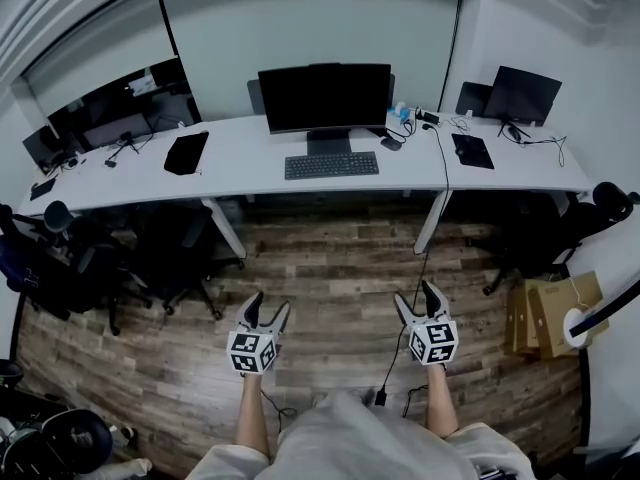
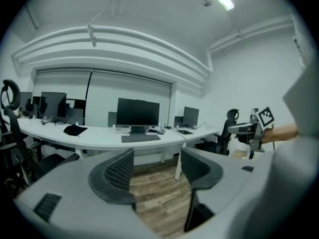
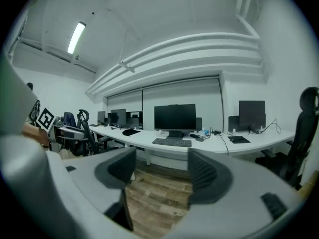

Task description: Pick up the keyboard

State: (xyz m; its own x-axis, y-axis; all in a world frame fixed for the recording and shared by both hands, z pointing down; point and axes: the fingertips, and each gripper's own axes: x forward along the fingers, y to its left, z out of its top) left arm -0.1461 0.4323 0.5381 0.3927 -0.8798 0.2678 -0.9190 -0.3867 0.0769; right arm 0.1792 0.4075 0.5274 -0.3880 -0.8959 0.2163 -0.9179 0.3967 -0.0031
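Status: keyboard (image 1: 331, 165) lies flat on the white desk (image 1: 250, 158), just in front of the centre monitor (image 1: 324, 98) stand, long side parallel to the screen. Nothing is touching it.

Left tool (image 1: 268, 308): jaws apart and empty. Its own view shows only wood floor (image 1: 330, 258) through the gap. Right tool (image 1: 414, 294): same, jaws apart, nothing between them. Both are well short of the monitor, out over the floor, aimed roughly at it and tipped slightly down. So I'm at the approach, with the grasp not started.

Handling, my read:
- **Build:** thin, stiff plastic slab, probably light, so it shouldn't flex much.
- **Edge:** the low profile leaves little to bite on, and the case is likely slick, so a shallow pinch could slip.
- **Keys:** these are the fragile part, so I'd keep the pads off the keycaps where I can.

Best hold looks like the two short ends, one tool each, left and right of the monitor stand, clamping top and bottom faces at the bezel. With one tool I'd pinch the long edge facing away from the monitor at mid-length, but I'd expect it to twist.

I can't tell whether it's wired. Cables (image 1: 441, 163) lie right of the monitor. If one runs to the keyboard, I'll lift slowly and watch for a snag. A small dark item (image 1: 390, 144), maybe a mouse, sits just right of the stand, so I'd keep the right tool clear.
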